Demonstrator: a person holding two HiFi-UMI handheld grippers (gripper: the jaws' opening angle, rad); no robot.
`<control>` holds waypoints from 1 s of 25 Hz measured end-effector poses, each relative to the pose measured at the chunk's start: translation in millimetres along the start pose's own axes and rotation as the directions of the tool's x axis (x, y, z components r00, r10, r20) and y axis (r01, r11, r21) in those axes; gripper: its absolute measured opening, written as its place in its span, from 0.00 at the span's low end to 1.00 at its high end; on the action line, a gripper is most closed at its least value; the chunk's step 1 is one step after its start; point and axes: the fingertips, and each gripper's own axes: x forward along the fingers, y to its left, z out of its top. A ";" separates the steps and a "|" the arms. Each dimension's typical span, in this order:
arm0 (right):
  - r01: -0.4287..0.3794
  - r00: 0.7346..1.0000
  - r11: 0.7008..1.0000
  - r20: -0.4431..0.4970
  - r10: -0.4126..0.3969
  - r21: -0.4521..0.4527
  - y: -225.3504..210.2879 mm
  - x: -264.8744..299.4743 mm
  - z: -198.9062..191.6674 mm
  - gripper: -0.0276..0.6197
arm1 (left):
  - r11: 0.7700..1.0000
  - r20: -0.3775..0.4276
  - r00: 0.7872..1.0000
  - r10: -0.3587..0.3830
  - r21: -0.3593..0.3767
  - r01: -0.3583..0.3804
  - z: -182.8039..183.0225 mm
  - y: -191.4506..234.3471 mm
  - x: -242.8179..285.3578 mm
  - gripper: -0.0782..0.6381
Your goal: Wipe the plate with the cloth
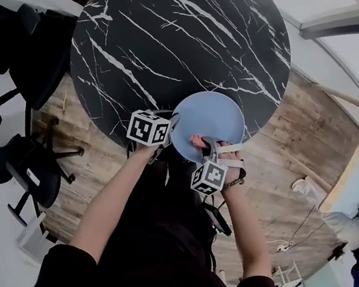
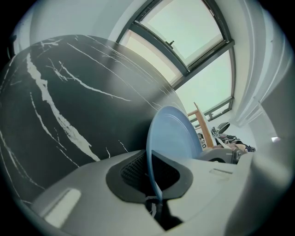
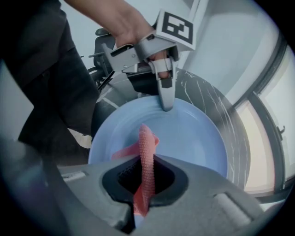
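Plainly the wiping is in hand. The left gripper (image 1: 171, 123) has its jaws clamped on the rim of the round, light-blue plate (image 1: 212, 117) and holds it over the near edge of the round black surface with white marble veins (image 1: 169, 33). Whether the plate's far rim rests on that surface cannot be told. The right gripper (image 3: 145, 177) has its jaws closed on a fold of the coral-pink, nubbly cloth (image 3: 146, 147). The cloth's free end stands out past the jaws toward the plate's face, roughly across from the left gripper's hold.

To do this step well, the person would want the cloth's loose end, not the hard jaw tips, to meet the plate. That means pitching the right gripper so the fabric lies flat and drags. Only a narrow strip sticks out, so each pass will likely clean a thin band. Overlapping strokes or small circles across the face, out to the rim, seem called for.

The left hold is on a thin, smooth edge, and pressure far from it would lever the plate. Light strokes therefore look safest, with firmer ones kept near the clamped rim. Strokes should stop short of the left jaws, since a knock there might loosen the grip.
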 end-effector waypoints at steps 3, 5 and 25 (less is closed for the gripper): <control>-0.091 0.995 0.995 -0.044 0.089 -0.030 23.1 -8.0 -7.0 0.05 | 1.000 0.000 1.000 -0.002 -0.003 0.002 -0.3 0.0 0.4 0.14; -0.117 0.991 0.992 -0.075 0.112 -0.055 31.9 -12.8 -13.5 0.05 | 1.000 -0.001 1.000 -0.003 -0.002 0.003 -0.2 0.0 0.5 0.14; 0.208 0.966 0.970 -0.180 -0.184 0.128 -89.0 -6.0 -81.0 0.05 | 1.000 -0.011 1.000 0.003 0.018 -0.003 -0.6 -0.5 0.7 0.14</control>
